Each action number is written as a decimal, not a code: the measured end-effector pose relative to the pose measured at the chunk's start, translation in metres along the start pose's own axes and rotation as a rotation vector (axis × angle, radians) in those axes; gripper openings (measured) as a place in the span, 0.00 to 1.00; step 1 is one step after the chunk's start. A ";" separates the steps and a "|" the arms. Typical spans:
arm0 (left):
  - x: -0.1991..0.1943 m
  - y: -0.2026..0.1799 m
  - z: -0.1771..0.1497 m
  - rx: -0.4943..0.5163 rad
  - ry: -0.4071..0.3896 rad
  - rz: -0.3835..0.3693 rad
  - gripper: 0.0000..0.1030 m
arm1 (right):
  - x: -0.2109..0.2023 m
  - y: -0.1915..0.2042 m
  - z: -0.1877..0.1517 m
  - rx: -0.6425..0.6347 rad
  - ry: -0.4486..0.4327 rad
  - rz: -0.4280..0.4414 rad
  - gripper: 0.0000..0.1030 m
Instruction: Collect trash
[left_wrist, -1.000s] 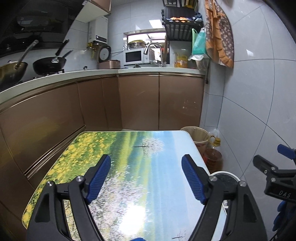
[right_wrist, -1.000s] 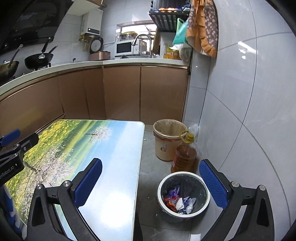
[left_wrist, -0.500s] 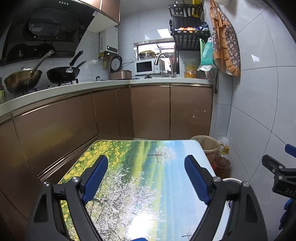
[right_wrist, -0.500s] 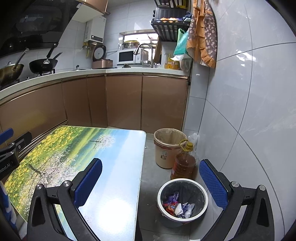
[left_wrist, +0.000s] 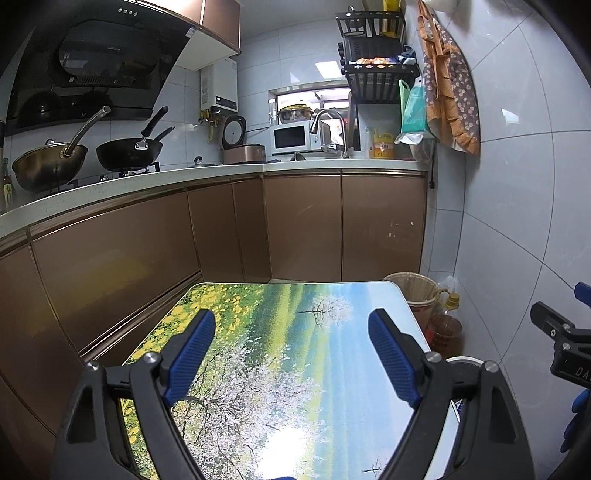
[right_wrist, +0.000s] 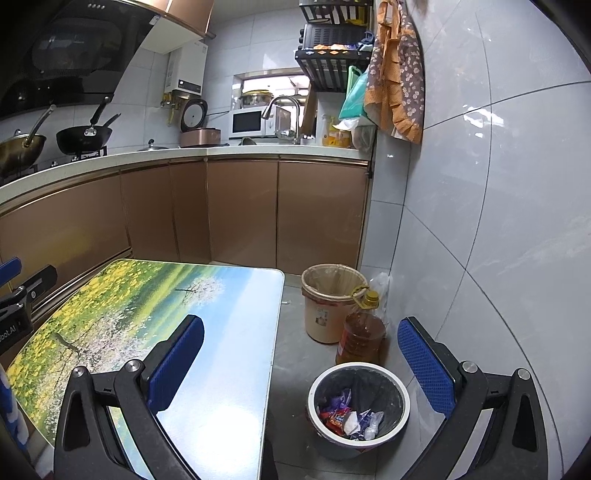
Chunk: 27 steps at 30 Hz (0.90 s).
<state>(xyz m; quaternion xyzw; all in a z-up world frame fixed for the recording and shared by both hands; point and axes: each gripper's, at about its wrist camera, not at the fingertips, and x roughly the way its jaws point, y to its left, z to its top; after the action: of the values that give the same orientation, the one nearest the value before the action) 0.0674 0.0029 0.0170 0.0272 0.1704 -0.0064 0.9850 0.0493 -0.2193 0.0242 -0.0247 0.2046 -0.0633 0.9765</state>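
A white-rimmed trash bin (right_wrist: 404, 391) with a black liner stands on the floor beside the table. It holds crumpled wrappers (right_wrist: 347, 417) in red, purple and white. My right gripper (right_wrist: 301, 332) hangs open above the gap between the table's edge and the bin, with nothing between its blue pads. My left gripper (left_wrist: 291, 332) is open wide over the landscape-printed tabletop (left_wrist: 295, 387), also with nothing in it. No trash shows on the tabletop (right_wrist: 147, 314). In the left wrist view only the bin's rim (left_wrist: 463, 360) peeks past the right finger.
A tan bucket (right_wrist: 334, 295) and an oil bottle (right_wrist: 360, 339) stand on the floor behind the bin, against the tiled wall (right_wrist: 480, 221). Brown cabinets (left_wrist: 303, 229) under a white counter run behind and left of the table. Pans (left_wrist: 129, 151) sit on the stove.
Both views have tipped upward, so the counter, hood and shelves show more and the table and bin sit lower in frame. The left jaws stand slightly wider. Nothing was picked up.
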 end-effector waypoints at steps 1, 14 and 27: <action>0.001 0.000 0.000 0.001 0.002 0.000 0.82 | 0.001 -0.001 0.000 -0.001 -0.001 -0.001 1.00; 0.008 -0.001 0.000 -0.010 -0.010 -0.004 0.82 | 0.011 -0.010 -0.003 0.024 0.009 -0.015 1.00; 0.014 -0.003 -0.003 -0.009 0.006 -0.015 0.82 | 0.017 -0.010 -0.006 0.021 0.019 -0.021 1.00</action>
<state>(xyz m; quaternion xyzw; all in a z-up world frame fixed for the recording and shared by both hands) 0.0794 0.0003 0.0089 0.0214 0.1737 -0.0131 0.9845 0.0610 -0.2319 0.0126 -0.0162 0.2130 -0.0759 0.9740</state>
